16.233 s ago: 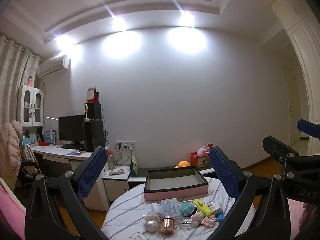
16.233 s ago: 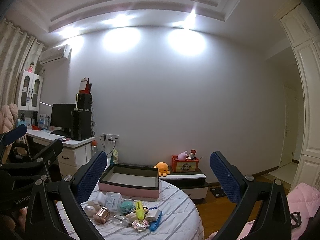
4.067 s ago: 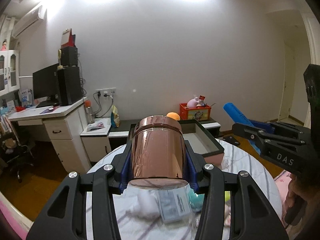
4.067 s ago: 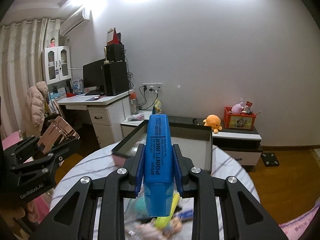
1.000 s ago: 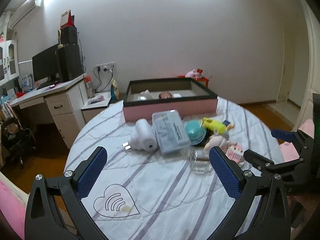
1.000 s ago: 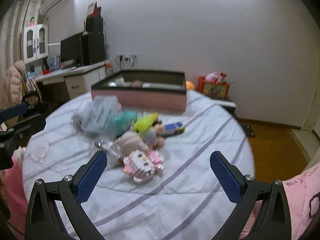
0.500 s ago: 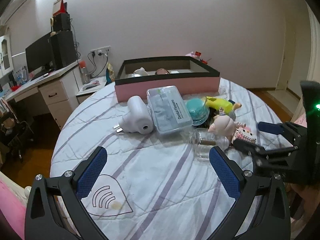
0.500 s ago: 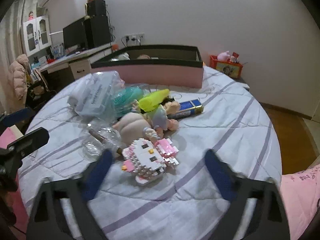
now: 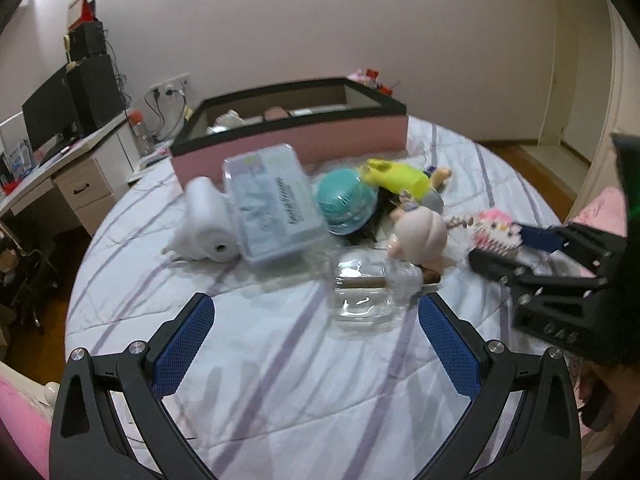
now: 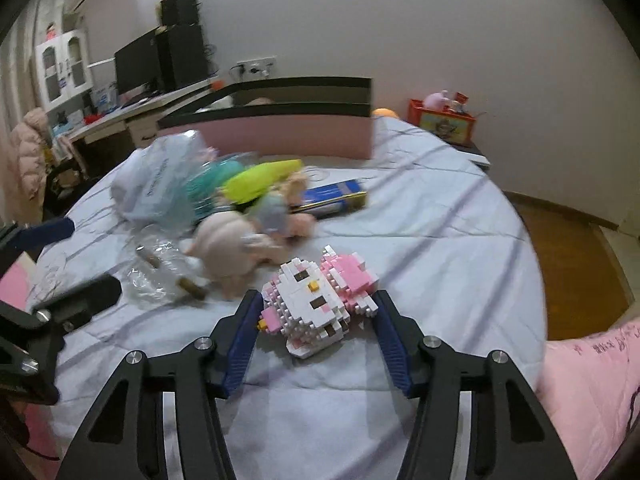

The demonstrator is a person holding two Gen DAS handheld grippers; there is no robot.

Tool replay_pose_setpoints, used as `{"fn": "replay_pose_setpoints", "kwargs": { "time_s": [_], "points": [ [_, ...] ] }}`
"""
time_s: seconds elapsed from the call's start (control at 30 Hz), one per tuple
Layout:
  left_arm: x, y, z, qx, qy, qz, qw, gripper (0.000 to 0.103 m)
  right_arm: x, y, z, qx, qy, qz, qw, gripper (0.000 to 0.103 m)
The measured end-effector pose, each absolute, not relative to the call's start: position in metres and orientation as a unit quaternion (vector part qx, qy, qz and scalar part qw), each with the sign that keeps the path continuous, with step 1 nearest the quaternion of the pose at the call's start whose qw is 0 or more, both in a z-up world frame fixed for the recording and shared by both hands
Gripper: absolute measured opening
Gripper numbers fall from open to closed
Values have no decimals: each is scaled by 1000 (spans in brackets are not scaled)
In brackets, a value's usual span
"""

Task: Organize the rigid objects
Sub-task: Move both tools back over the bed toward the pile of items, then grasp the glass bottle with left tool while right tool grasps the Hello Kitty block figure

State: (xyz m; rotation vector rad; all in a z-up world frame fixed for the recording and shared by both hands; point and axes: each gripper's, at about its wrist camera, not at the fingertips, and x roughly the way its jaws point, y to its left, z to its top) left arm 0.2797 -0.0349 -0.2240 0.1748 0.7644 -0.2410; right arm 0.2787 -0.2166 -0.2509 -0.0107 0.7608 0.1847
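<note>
Pink-and-white brick cat point(image 10: 318, 304) sits on the bedspread point(image 10: 440, 248) btwn my right gripper point(image 10: 316, 336) fingers, jaws apart, not yet clamped. Judging it light but brittle; studded sides prob grip ok, squeeze gently across the head w/ flat pads. Left gripper point(image 9: 316, 348) wide apart, hovering near the clear glass bottle point(image 9: 368, 292). Pink box point(image 10: 280, 128) sits behind the pile.

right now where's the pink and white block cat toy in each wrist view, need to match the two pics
Left wrist view: the block cat toy sits far right, at mid-height, between the fingers of the right gripper.
Right wrist view: the toy lies low in the centre, between the open right gripper's two blue pads.
Shared landmark: the pink box with a dark rim, behind the pile in both.
</note>
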Motion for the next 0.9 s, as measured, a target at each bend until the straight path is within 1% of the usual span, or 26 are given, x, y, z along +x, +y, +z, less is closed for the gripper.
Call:
{"fn": "replay_pose_setpoints", "kwargs": {
  "time_s": [0.17, 0.37, 0.63, 0.73, 0.8, 0.83, 0.87, 0.9],
  "points": [
    [298, -60, -235, 95, 397, -118, 905, 103, 280, -235, -251, 17, 369, 89, 925, 57],
    [320, -73, -250, 90, 435, -114, 888, 103, 284, -236, -254, 16, 369, 93, 925, 57],
    [322, -71, -248, 72, 443, -118, 886, 103, 291, -237, -255, 15, 368, 94, 925, 58],
    [322, -70, -248, 74, 435, -106, 891, 103, 295, -236, -255, 10, 373, 95, 923, 61],
    [324, -68, -249, 65, 439, -110, 889, 101, 300, -235, -255, 5, 378, 94, 921, 63],
    [324, -66, -248, 60, 439, -113, 889, 96, 302, -234, -254, -1, 378, 92, 921, 63],
    [324, -65, -248, 57, 437, -114, 890, 85, 303, -234, -254, -3, 378, 91, 921, 63],
    [323, -61, -246, 52, 433, -105, 894, 77, 305, -233, -255, -4, 380, 93, 920, 63]
  ]
}}
